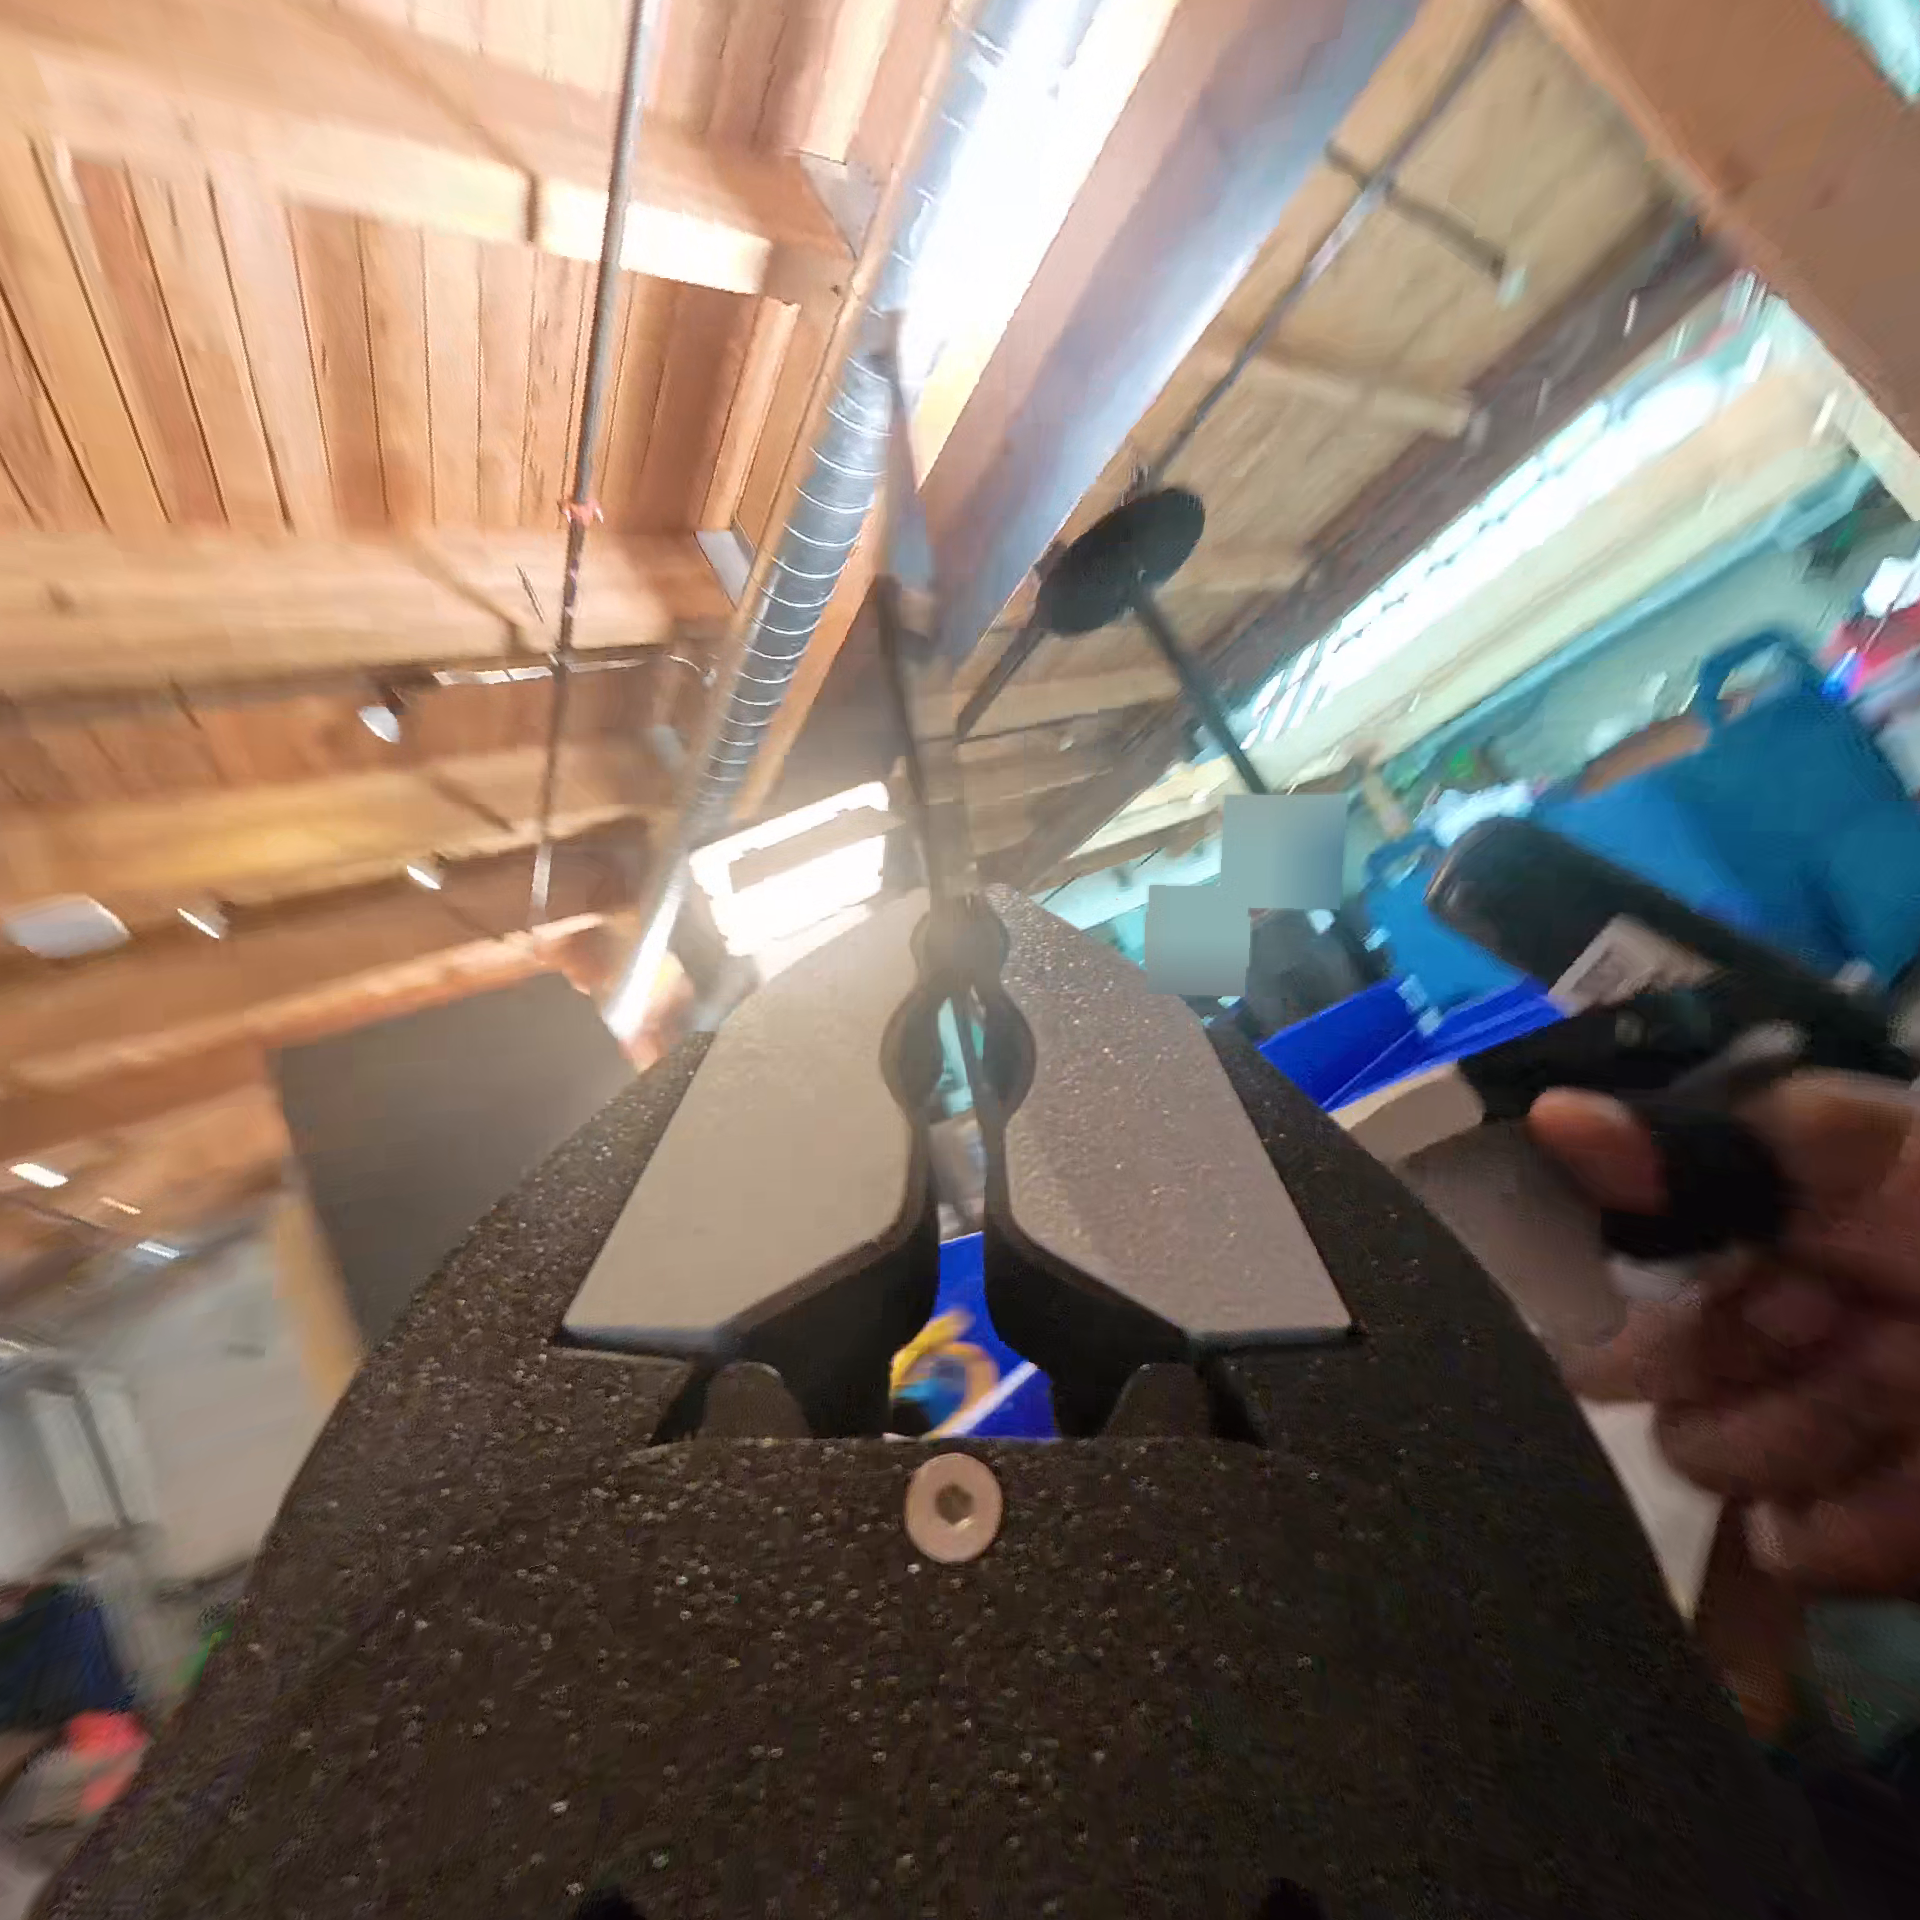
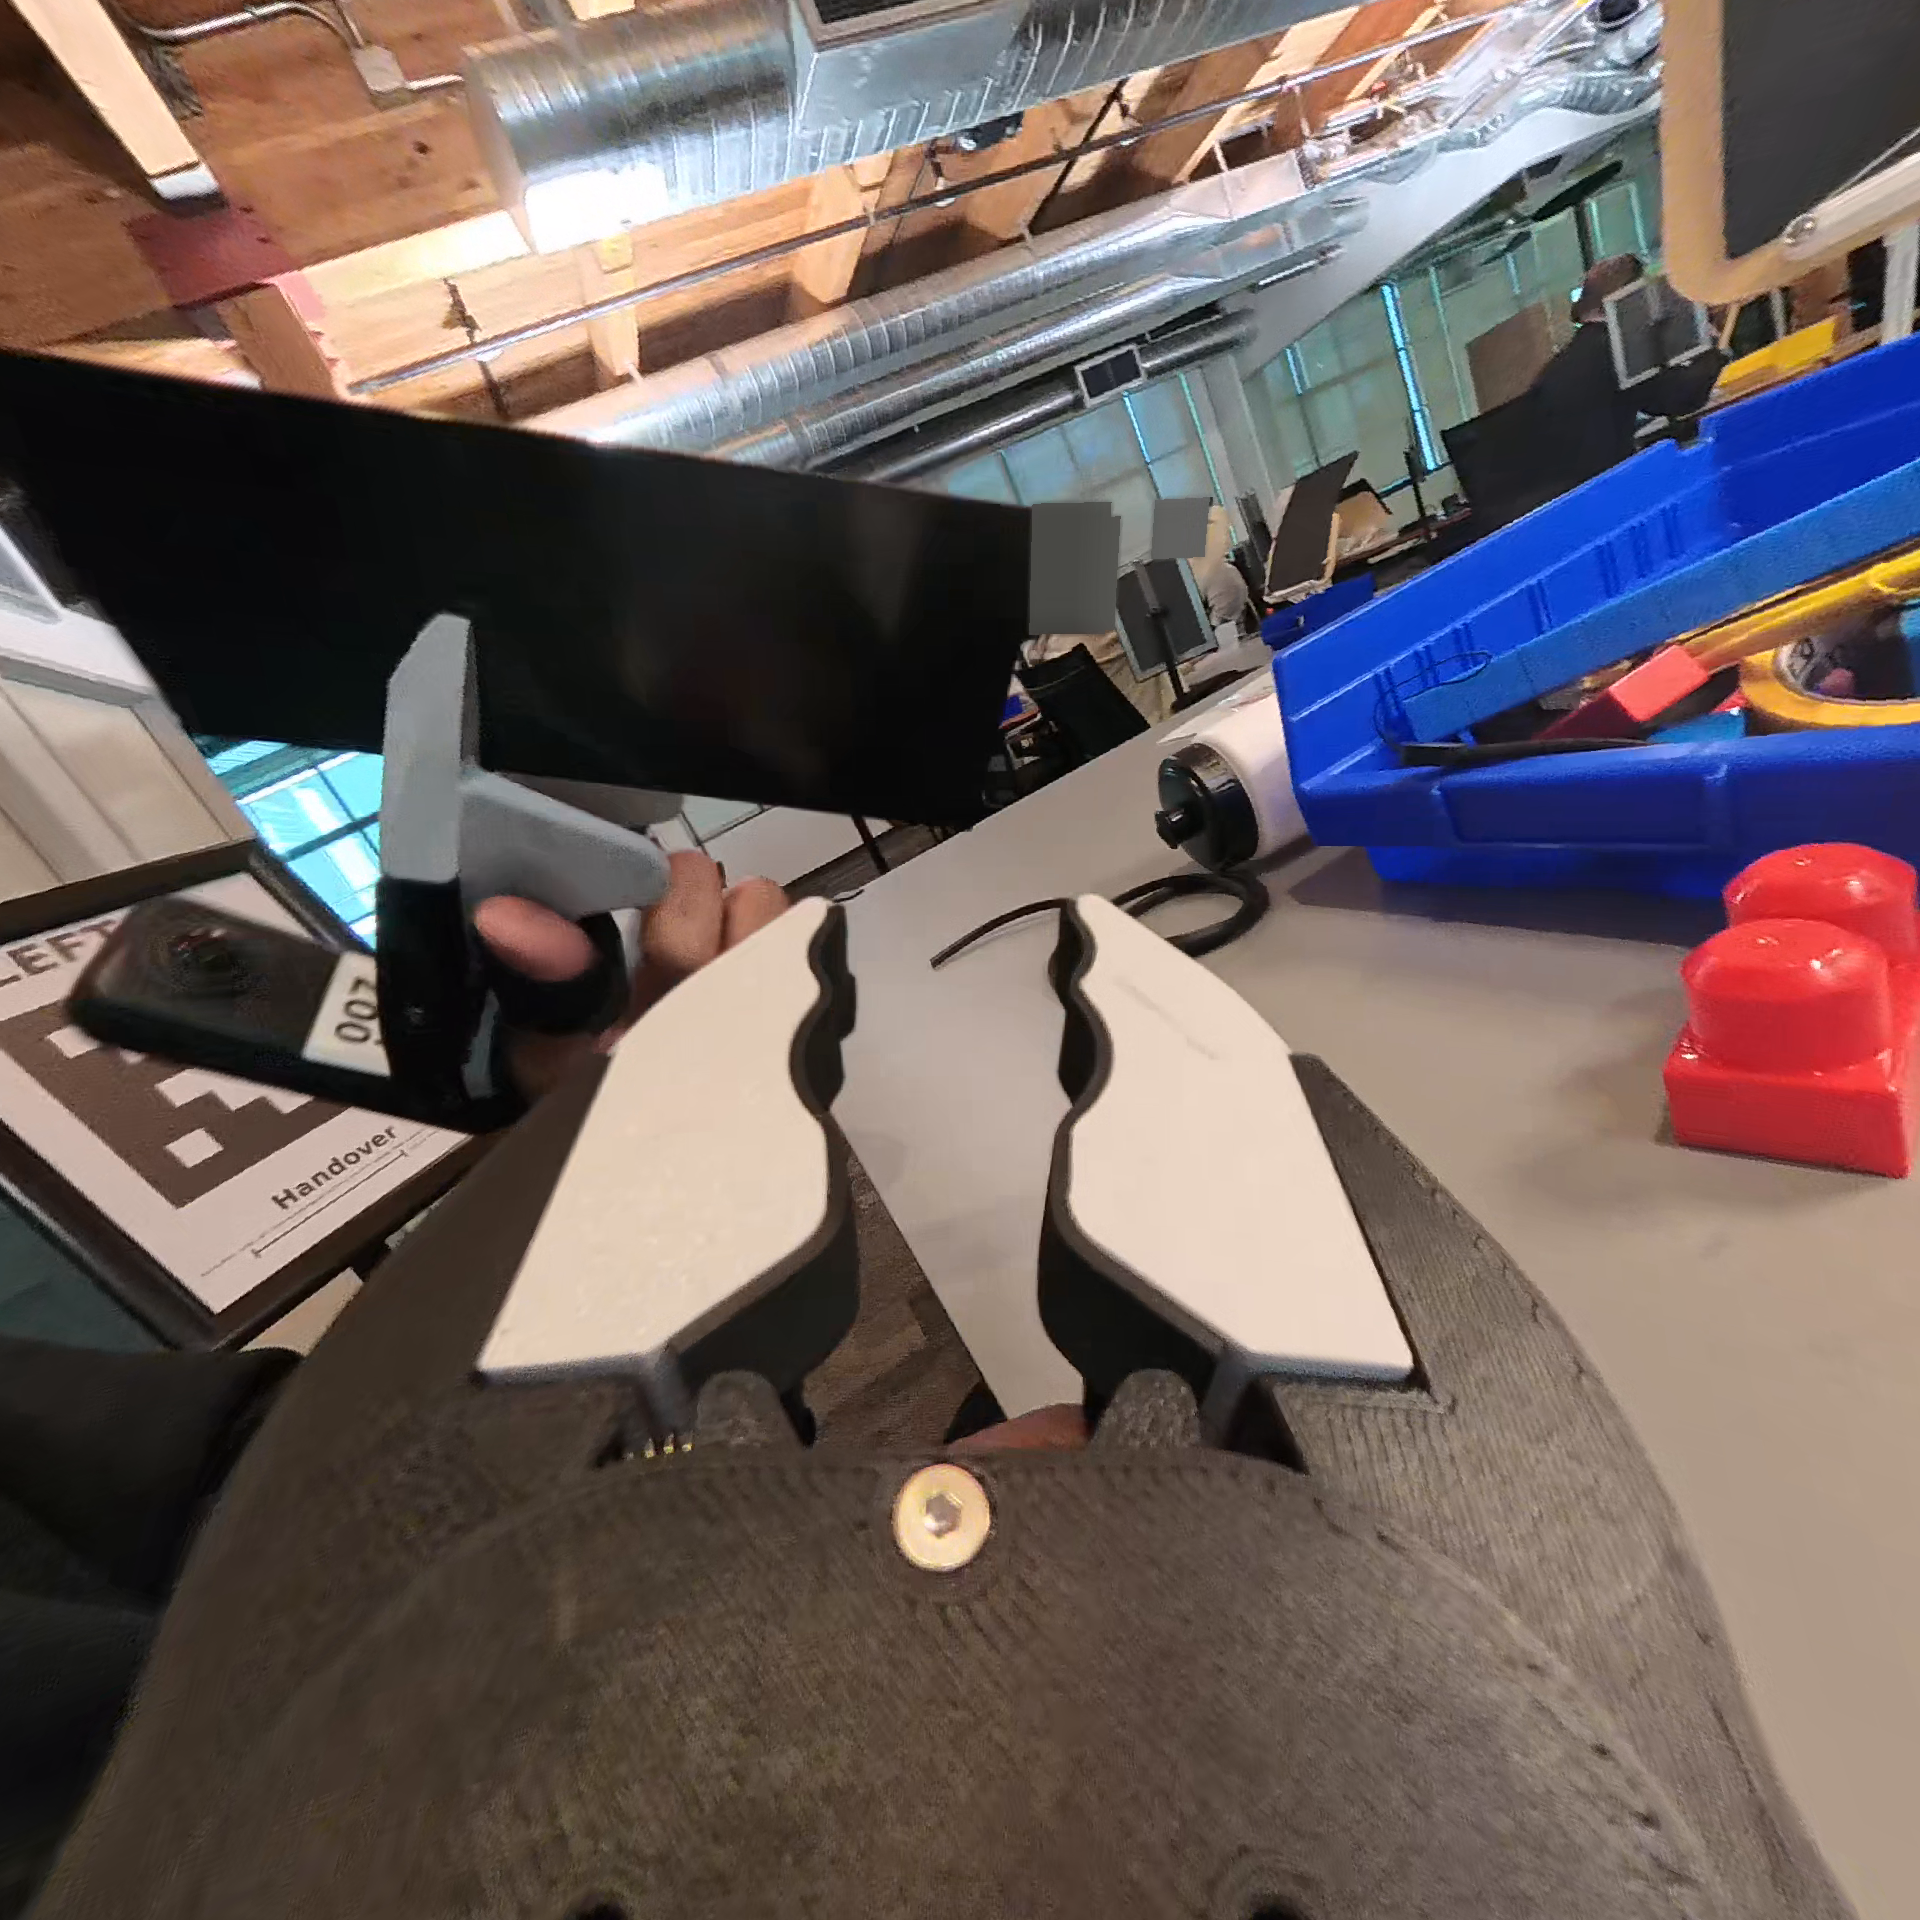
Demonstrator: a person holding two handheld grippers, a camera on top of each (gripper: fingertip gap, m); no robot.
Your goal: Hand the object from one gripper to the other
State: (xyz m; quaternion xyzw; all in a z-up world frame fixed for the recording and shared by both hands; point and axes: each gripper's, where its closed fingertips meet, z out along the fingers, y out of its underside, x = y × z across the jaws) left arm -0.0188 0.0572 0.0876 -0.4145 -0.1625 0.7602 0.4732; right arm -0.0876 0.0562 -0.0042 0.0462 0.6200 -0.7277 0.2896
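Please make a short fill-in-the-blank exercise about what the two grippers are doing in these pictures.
1. The left gripper has its fingers ____ on the thin flat black sheet.
2. The right gripper has its fingers ____, holding nothing.
3. The red plastic two-stud block rests on the grey ____.
4. The bin behind the block is ____ in colour.

Missing words: shut; open; table; blue

My right tongs (image 2: 951, 925) hang over the desk (image 2: 1455, 1351). Ahead of them on the desk lies a cable (image 2: 1174, 914), and behind it a bottle (image 2: 1221, 790) on its side. Right of the bottle sits a bin (image 2: 1558, 727) with a tape roll (image 2: 1839, 681) in it. Before the bin stands a block (image 2: 1797, 1029). To the left, my left tongs (image 2: 426, 748) grip a flat panel (image 2: 540, 613) above a marker sheet (image 2: 208, 1143).
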